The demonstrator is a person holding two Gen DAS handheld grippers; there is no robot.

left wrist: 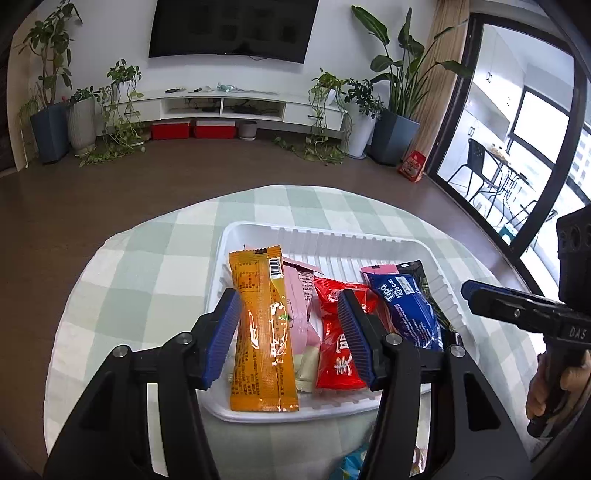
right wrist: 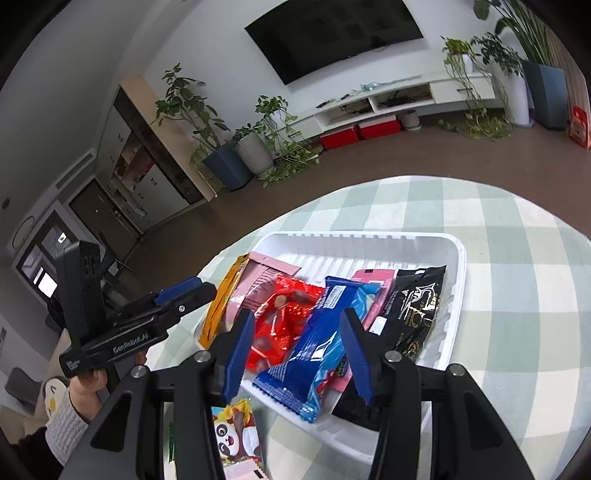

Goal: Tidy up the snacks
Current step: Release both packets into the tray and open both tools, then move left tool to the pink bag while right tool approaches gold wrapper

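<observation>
The white tray (left wrist: 321, 240) sits on my desk (left wrist: 147, 258), which wears a green-and-white checked cloth, and it holds the snacks side by side: an orange pack (left wrist: 262, 332) at the left, a pink pack (left wrist: 301, 317) next to it, a red pack (left wrist: 334, 350), a blue pack (left wrist: 406, 314), and a black pack (right wrist: 417, 317) at the right, with another pink pack (right wrist: 373, 291) tucked between the blue and the black. My left claw (left wrist: 288, 339) hangs over the near end of the tray with its fingers spread wide; the orange and pink packs show between them, and I grip nothing. My right claw (right wrist: 299, 354) is likewise spread, over the near edge of the tray, with the blue pack showing between its fingers and nothing pinched. A panda pack (right wrist: 236, 432) lies on the cloth outside the tray, just beside its near edge. Beyond the desk lies a brown floor (left wrist: 110, 184), then a white wall with a dark TV (left wrist: 232, 26) over a low white cabinet (left wrist: 229, 103), two red boxes (left wrist: 192, 129) under it, and potted plants (left wrist: 51, 92) to both sides. At the right stands a glass door (left wrist: 498, 129).
</observation>
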